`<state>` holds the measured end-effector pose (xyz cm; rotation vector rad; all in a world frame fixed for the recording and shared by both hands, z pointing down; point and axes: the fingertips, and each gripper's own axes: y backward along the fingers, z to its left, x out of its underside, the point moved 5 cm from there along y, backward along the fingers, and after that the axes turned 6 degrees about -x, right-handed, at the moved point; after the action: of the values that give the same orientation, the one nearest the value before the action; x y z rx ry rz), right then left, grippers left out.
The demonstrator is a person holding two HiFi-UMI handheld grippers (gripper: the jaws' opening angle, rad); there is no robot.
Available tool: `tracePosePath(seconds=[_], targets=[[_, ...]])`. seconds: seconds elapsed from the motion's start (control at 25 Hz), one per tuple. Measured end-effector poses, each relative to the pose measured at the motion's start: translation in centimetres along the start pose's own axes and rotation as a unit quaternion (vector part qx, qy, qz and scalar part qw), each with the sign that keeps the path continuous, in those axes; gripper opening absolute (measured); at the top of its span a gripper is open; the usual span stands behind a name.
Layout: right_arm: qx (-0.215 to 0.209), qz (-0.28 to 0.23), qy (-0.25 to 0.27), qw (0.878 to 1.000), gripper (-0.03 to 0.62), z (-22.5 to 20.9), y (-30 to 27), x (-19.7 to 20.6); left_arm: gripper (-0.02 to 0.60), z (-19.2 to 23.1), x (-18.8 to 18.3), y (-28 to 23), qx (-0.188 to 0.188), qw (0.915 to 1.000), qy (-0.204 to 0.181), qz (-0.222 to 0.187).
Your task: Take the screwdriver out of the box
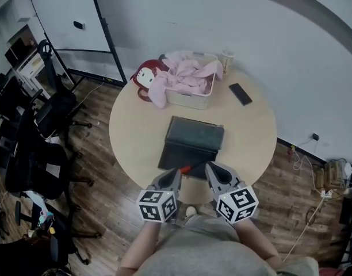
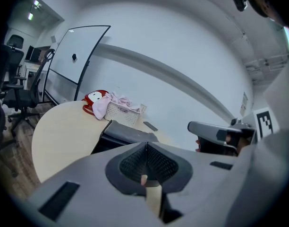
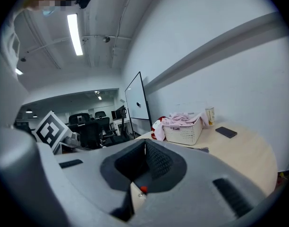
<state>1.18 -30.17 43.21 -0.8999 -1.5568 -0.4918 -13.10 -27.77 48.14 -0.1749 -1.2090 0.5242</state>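
A dark grey box (image 1: 191,142) lies at the middle of the round table (image 1: 130,137), its lid looking flat on top; it also shows in the left gripper view (image 2: 127,133). A small orange-red piece (image 1: 185,168), perhaps the screwdriver's handle, shows at the box's near edge. My left gripper (image 1: 175,172) and right gripper (image 1: 210,168) hover side by side at that edge, on either side of the orange piece. In its own view each gripper's jaws meet along a closed seam, left gripper (image 2: 146,145) and right gripper (image 3: 145,144), with nothing between them.
Behind the box stand a white basket (image 1: 190,99) heaped with pink cloth, a red plush toy (image 1: 145,76), a cup (image 1: 226,59) and a black phone (image 1: 240,94). Office chairs (image 1: 32,154) crowd the floor at the left. A whiteboard (image 1: 72,16) stands at the back.
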Motion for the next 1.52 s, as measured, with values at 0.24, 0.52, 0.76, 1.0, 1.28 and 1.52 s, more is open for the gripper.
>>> tracePosePath(seconds=[0.24, 0.52, 0.76, 1.0, 1.28, 1.52], targets=[[0.000, 0.001, -0.004, 1.000, 0.000, -2.6, -1.5, -0.2, 0.005, 0.7, 0.6, -4.3, 0.012, 0.9956, -0.068, 0.064], [-0.005, 0.004, -0.010, 1.000, 0.000, -4.6, -2.8, 0.3, 0.109, 1.2, 3.2, -8.9, 0.049, 0.9688, -0.158, 0.185], [-0.003, 0.007, -0.012, 1.000, 0.000, -6.2, -3.4, 0.4, 0.187, 1.4, 5.4, -12.9, 0.074, 0.9251, -0.255, 0.271], [0.005, 0.005, -0.016, 1.000, 0.000, -8.0, -3.3, 0.2, 0.200, 0.9, 7.8, -15.9, 0.098, 0.8655, -0.345, 0.350], [0.015, 0.005, -0.027, 1.000, 0.000, -9.5, -3.4, 0.2, 0.199, 0.3, 10.1, -17.6, 0.110, 0.8126, -0.405, 0.404], [0.024, 0.001, -0.034, 0.999, 0.000, -10.1, -3.0, 0.4, 0.190, 0.4, 10.4, -17.8, 0.105, 0.8027, -0.418, 0.412]])
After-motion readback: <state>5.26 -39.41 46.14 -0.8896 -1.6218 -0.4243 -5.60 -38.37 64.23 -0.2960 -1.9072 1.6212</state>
